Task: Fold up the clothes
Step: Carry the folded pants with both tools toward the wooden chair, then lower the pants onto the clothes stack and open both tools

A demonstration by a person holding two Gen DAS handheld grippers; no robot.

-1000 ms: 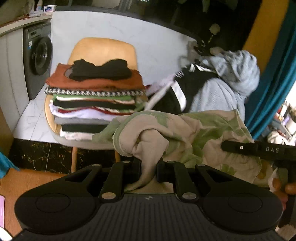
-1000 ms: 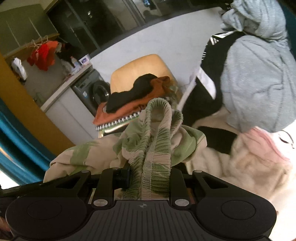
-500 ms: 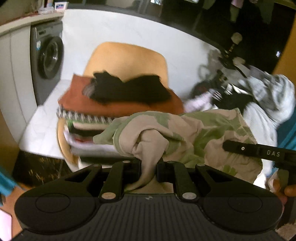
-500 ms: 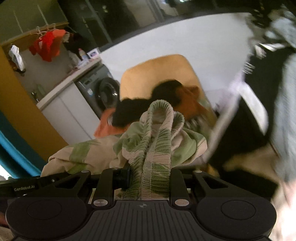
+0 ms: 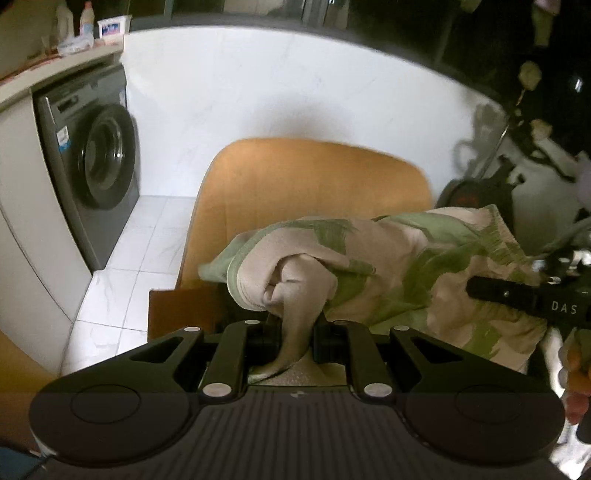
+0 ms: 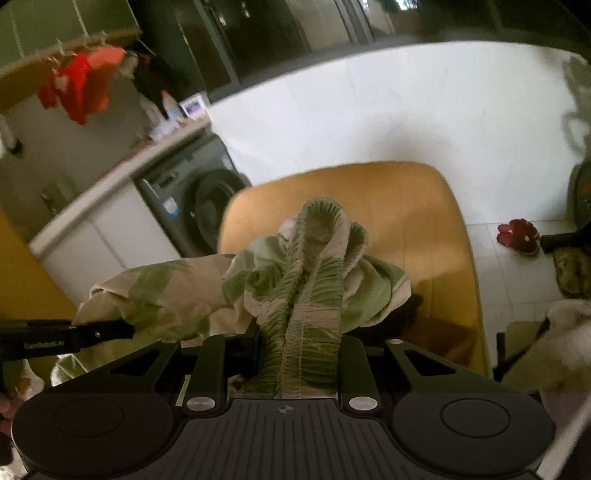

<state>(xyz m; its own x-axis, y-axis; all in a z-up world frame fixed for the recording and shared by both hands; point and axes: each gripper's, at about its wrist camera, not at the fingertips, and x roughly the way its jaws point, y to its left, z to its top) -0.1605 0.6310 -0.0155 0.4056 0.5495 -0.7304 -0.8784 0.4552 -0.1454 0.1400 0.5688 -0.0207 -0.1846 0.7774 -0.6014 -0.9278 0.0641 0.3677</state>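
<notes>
Both tools clamped on the same green-and-beige garment (image 5: 388, 266), carried bunched up between them. Left tool (image 5: 298, 332) pinching a twisted beige fold, jaws nearly together with the cloth squeezed tight. Right tool (image 6: 300, 343) closed on the gathered elastic waistband (image 6: 314, 280), ribbed fabric looping up above the jaws and back down. Seen from the left wrist, right tool (image 5: 532, 301) jutting in at the right edge across the far end of the garment, a hand (image 5: 578, 373) just visible under it. Seen from the right wrist, left tool (image 6: 66, 338) entering at the left edge, touching the garment's other end.

Garment hanging in the air right in front of an orange chair (image 5: 314, 184), chair back filling the middle of both views, a rust-coloured fold (image 5: 181, 312) showing just below the cloth. Washing machine (image 5: 92, 162) off to the left under a counter (image 5: 55, 62) with bottles (image 5: 86, 26) on top. White tiled floor (image 5: 122, 266) beside it, a red slipper (image 6: 517, 236) lying on the tiles off to the right. Red clothes (image 6: 79, 83) hanging high at the back, slightly blurred.
</notes>
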